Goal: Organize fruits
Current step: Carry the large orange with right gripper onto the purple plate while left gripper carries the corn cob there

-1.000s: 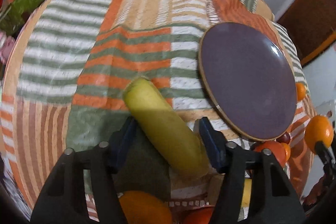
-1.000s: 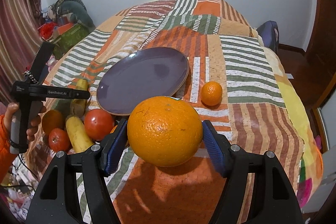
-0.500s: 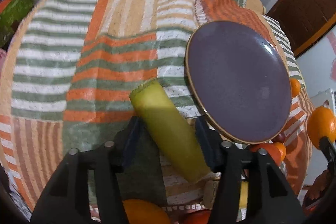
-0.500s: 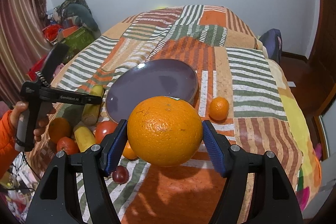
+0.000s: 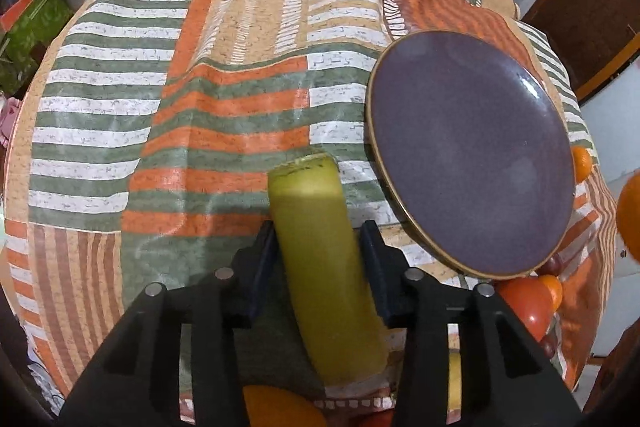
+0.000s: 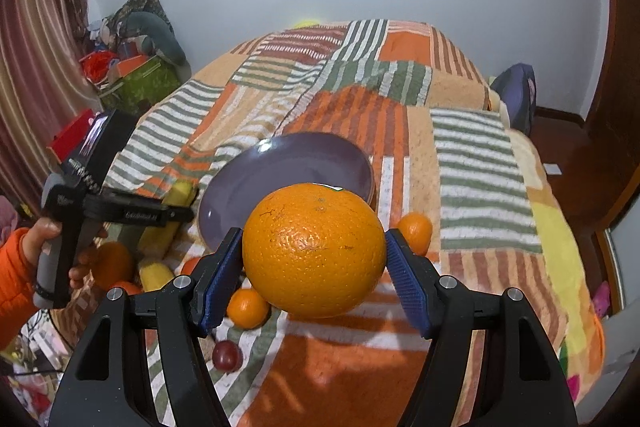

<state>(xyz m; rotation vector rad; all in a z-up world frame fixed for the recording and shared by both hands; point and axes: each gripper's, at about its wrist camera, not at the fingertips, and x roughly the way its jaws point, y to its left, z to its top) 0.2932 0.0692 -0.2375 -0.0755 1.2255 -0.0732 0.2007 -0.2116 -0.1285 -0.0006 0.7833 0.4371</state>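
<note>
My left gripper is shut on a yellow-green banana and holds it above the striped bedspread, left of the purple plate. It also shows at the left in the right wrist view. My right gripper is shut on a large orange, held in the air in front of the purple plate. The plate is empty.
Loose fruit lies on the bedspread near the plate: a small orange at its right, another small orange, a dark plum, a banana and a tomato. Boxes and clutter stand left of the bed.
My left gripper has closed on the banana and lifted it, turning it straighter between the jaws. My right gripper has risen with the large orange, and the plate now sits lower behind it.
</note>
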